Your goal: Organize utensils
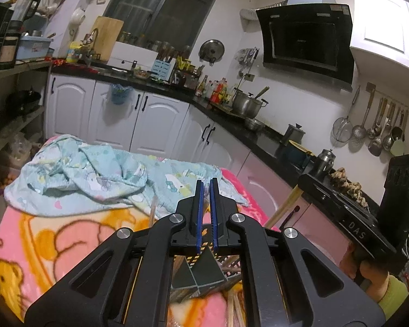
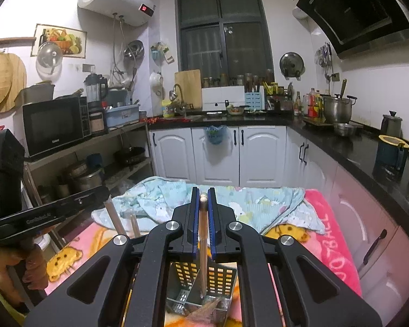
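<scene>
- My right gripper (image 2: 203, 212) was clamped on a wooden chopstick (image 2: 203, 245), blue pads pressing it from both sides, so that one was definitely holding something.
- The chopstick stood pretty much upright, top end poking out just above the pads and the bottom end down inside the perforated metal utensil holder (image 2: 220, 275). Couldn't really tell if the tip touched the bottom.
- The holder sat on the pink cartoon blanket (image 2: 332, 245), right under that gripper, with dividers splitting it into compartments.
- My left gripper (image 1: 206, 209) was nearly closed, just a thin gap between the pads and nothing in there that I could see.
- From the left camera the holder (image 1: 204, 275) was right below the fingers too, so both tools were hovering over the same spot.
- More chopsticks (image 1: 235, 312) lay on the blanket just beside the holder, on the side nearest me.
- Two other sticks (image 2: 117, 220) stuck up to the left of the holder in the right camera view; where they were standing was hidden behind the gripper.
- A light blue printed cloth (image 1: 95, 174) was bunched up on the blanket beyond the holder, toward the white cabinets (image 2: 212, 152).
- The black countertop (image 2: 354, 144) ran off to the right of the holder.
</scene>
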Tool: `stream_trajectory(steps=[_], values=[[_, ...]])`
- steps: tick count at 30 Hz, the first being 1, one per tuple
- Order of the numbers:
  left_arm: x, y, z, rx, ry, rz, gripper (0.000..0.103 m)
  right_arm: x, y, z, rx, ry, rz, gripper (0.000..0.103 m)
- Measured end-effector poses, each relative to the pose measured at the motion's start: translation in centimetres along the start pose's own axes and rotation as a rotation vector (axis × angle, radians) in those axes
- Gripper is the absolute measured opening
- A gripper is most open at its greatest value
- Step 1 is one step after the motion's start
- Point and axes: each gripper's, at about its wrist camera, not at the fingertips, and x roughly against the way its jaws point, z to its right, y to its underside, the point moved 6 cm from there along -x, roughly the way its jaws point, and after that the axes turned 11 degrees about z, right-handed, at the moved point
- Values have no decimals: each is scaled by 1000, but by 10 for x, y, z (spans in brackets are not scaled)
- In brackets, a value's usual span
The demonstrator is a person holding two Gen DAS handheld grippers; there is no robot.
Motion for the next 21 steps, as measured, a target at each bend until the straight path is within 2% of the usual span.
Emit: stream_trajectory(steps=[6, 8, 10, 11, 14, 18, 21], values=[[2, 8, -3, -15, -20, -15, 2, -3, 10, -2, 11, 8, -25, 7], [3, 9, -3, -17, -27, -15, 8, -2, 13, -3, 12, 13, -32, 10], [5, 10, -6, -15, -37, -14, 19, -1, 15, -2, 5, 13, -37, 23], [6, 10, -7, -14, -42, -14, 20, 0, 16, -1, -1, 14, -37, 28], [12, 10, -11, -5, -57, -12, 32, 3, 18, 3, -9, 19, -41, 32], [23, 7, -14, -1, -75, 6, 56, 11, 19, 3, -7, 24, -43, 46], [31, 3, -16, -2, -86, 26, 79, 16, 20, 2, 7, 30, -46, 50]])
